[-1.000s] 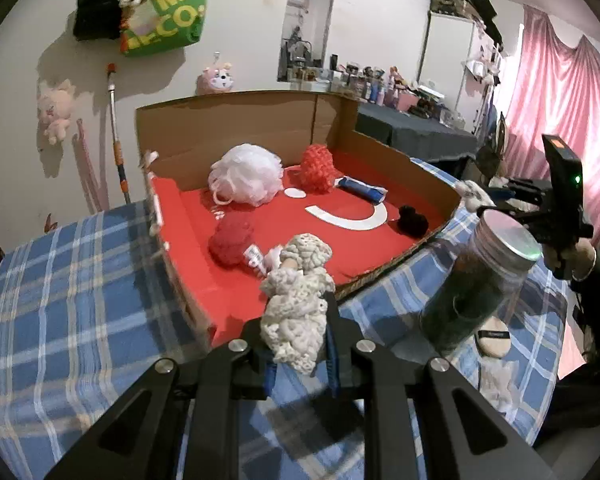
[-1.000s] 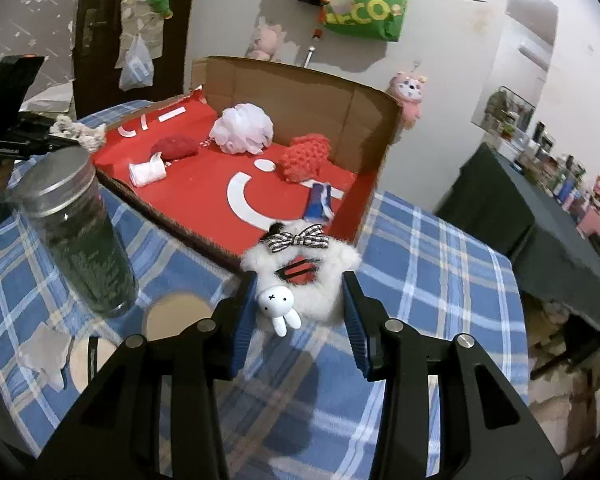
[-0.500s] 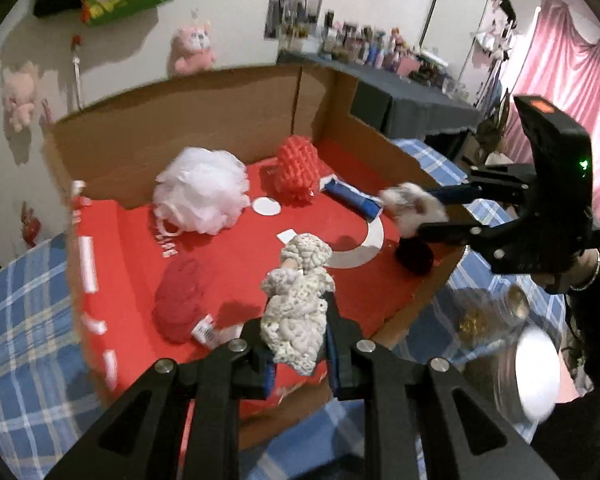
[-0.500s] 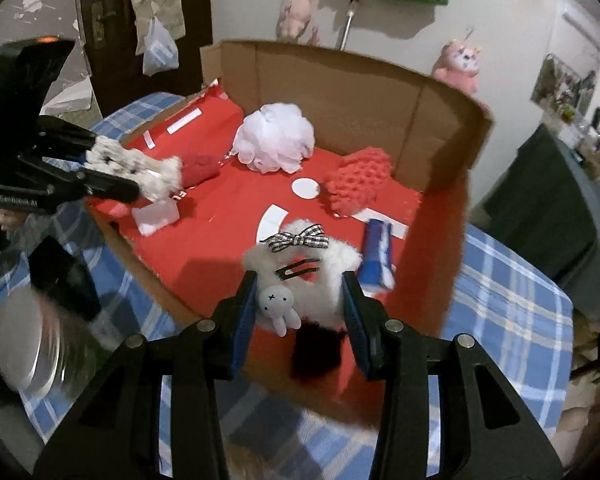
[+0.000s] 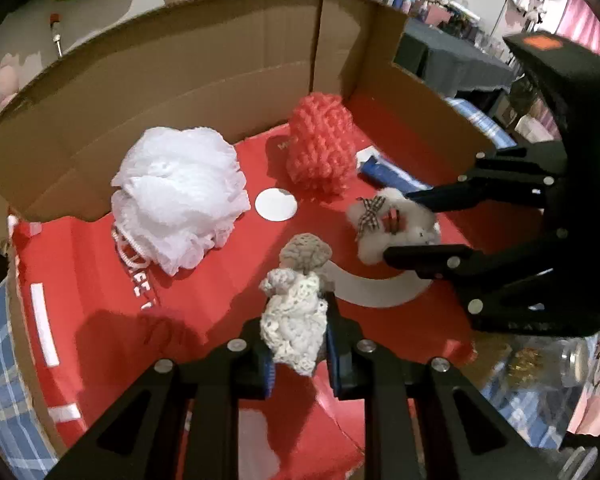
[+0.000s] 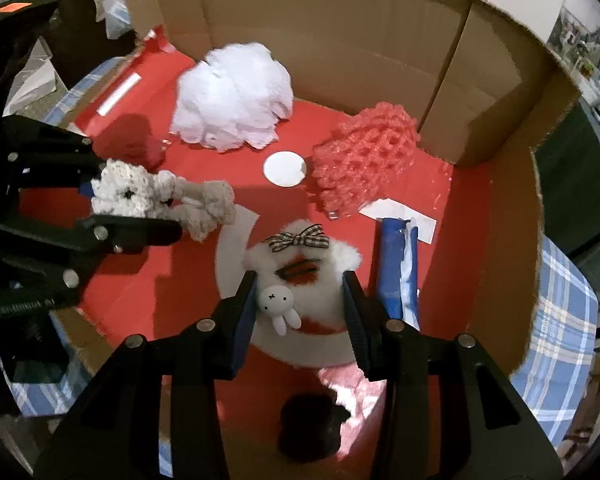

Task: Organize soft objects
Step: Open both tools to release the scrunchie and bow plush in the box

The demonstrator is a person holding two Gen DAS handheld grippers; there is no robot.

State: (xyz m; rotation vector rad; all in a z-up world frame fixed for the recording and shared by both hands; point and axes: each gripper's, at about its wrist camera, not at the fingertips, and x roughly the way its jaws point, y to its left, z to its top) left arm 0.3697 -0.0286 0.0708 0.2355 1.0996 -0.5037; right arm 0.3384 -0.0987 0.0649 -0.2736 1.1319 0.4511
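Observation:
My left gripper (image 5: 298,350) is shut on a cream crocheted piece (image 5: 296,320), held over the red floor of the open cardboard box (image 5: 220,80). My right gripper (image 6: 300,300) is shut on a white fluffy scrunchie (image 6: 312,280) with a checked bow, a hair clip and a small rabbit charm, also over the box floor. Each gripper shows in the other's view: the right gripper (image 5: 396,226) with the scrunchie (image 5: 392,224), and the left gripper (image 6: 140,204) with the crocheted piece (image 6: 160,196). A white mesh pouf (image 6: 232,96), a coral knitted item (image 6: 364,156) and a dark red soft item (image 6: 132,144) lie in the box.
A blue packet (image 6: 400,268) lies by the box's right wall. A black fuzzy item (image 6: 312,424) sits at the near edge. The box stands on a blue checked cloth (image 6: 560,320). A clear jar (image 5: 540,360) stands outside the box at the right.
Both grippers have moved forward from above the checked cloth to over the box floor and tipped downward, each still gripping its soft item. The jar has dropped to the frame's edge.

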